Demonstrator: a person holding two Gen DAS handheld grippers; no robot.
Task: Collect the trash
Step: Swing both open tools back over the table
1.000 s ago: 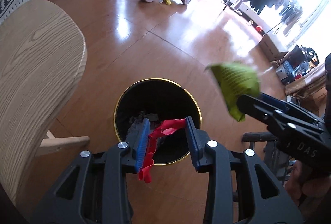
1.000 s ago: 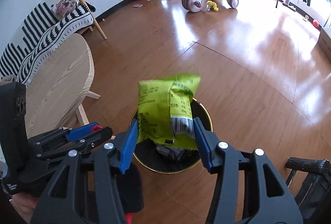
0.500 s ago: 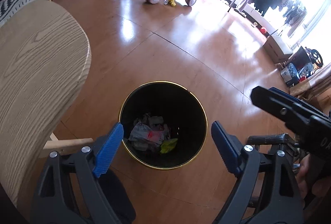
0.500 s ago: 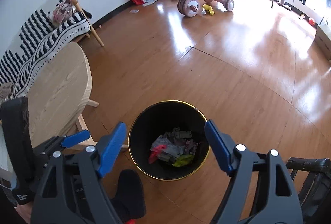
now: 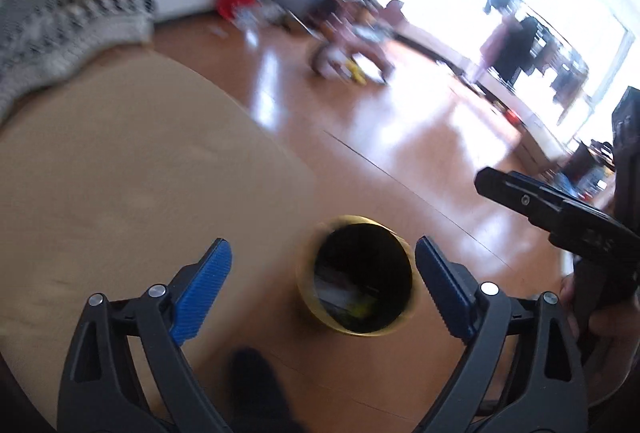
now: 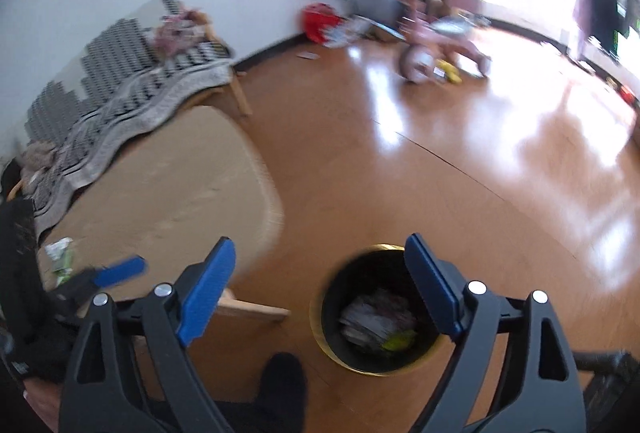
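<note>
A black trash bin with a gold rim (image 5: pixel 358 329) stands on the wooden floor; it also shows in the right wrist view (image 6: pixel 376 367). Crumpled wrappers and a green packet (image 6: pixel 396 341) lie inside it. My left gripper (image 5: pixel 322 287) is open and empty, high above the bin and the table edge. My right gripper (image 6: pixel 320 287) is open and empty, above and left of the bin. A crumpled green and white wrapper (image 6: pixel 60 257) lies on the round wooden table (image 6: pixel 168 193) at the left. Both views are motion-blurred.
A striped blanket (image 6: pixel 132 101) covers a chair behind the table. A pink tricycle (image 6: pixel 436 45) and a red bag (image 6: pixel 318 19) stand far back. A black-socked foot (image 6: pixel 282 379) is on the floor near the bin. Wooden floor spreads to the right.
Both grippers let go of their trash, the red wrapper and the green packet, into the bin. Both open grippers have since risen and swung left towards the table.
</note>
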